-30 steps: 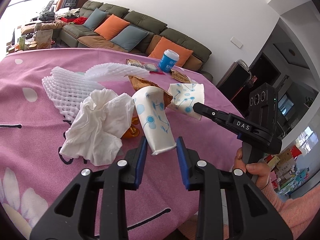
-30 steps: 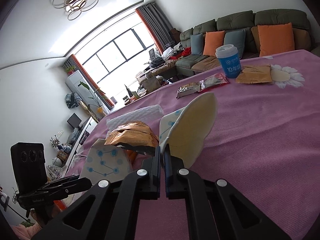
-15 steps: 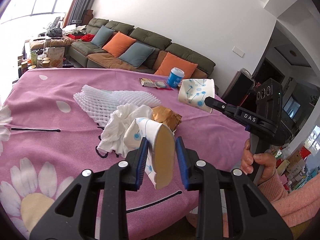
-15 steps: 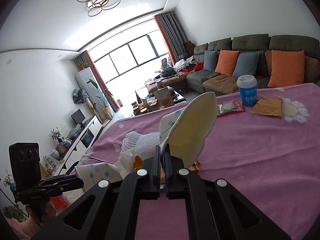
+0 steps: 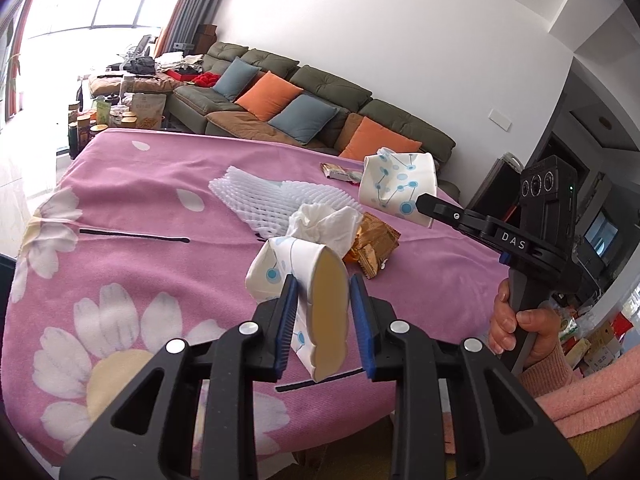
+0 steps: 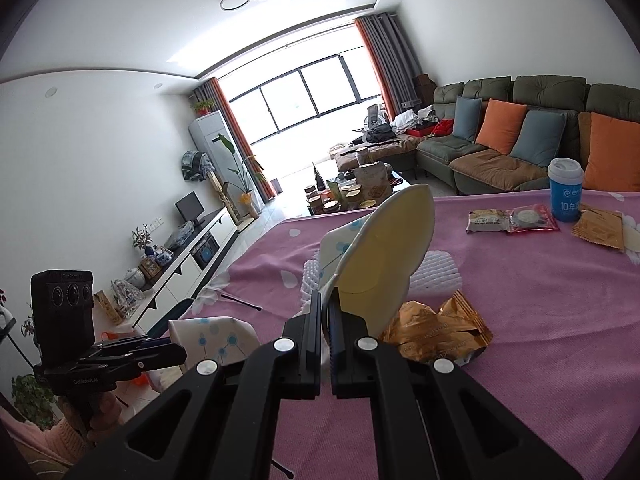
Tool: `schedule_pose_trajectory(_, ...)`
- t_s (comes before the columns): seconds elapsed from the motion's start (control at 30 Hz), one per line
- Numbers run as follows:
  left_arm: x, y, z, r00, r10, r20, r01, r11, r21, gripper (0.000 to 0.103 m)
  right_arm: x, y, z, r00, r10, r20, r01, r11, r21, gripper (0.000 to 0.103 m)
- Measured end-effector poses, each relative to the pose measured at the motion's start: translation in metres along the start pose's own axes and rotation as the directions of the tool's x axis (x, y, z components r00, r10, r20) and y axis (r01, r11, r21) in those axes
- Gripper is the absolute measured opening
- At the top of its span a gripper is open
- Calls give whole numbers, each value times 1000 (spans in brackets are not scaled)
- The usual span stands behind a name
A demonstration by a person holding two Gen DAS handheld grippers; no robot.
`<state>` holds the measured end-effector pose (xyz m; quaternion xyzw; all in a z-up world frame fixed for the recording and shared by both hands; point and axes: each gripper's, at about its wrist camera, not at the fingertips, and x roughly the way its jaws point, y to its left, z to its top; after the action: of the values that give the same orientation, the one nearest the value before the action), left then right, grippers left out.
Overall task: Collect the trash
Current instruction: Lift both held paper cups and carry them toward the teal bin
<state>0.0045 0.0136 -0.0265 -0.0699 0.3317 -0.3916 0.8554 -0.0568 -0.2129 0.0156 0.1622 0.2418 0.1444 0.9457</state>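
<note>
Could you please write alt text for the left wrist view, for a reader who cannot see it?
The left gripper holds a crushed paper cup above a pink flowered cloth. To the right, a hand holds the right gripper, shut on a second cup. On the cloth lie a tissue, foam netting and a gold wrapper; a sofa stands behind.

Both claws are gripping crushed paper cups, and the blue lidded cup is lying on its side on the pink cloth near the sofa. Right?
Not quite. In the right wrist view the blue lidded cup stands upright on the pink cloth near the sofa, not on its side. The rest holds: the left claw and right claw each grip a crushed paper cup.
</note>
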Motion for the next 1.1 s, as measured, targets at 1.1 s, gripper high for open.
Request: schedule_pose_trajectory(1.1, -157, 78, -15, 924, 347, 164, -309, 926, -217, 27, 117, 153, -5, 918, 305, -254, -363, 905, -222, 2)
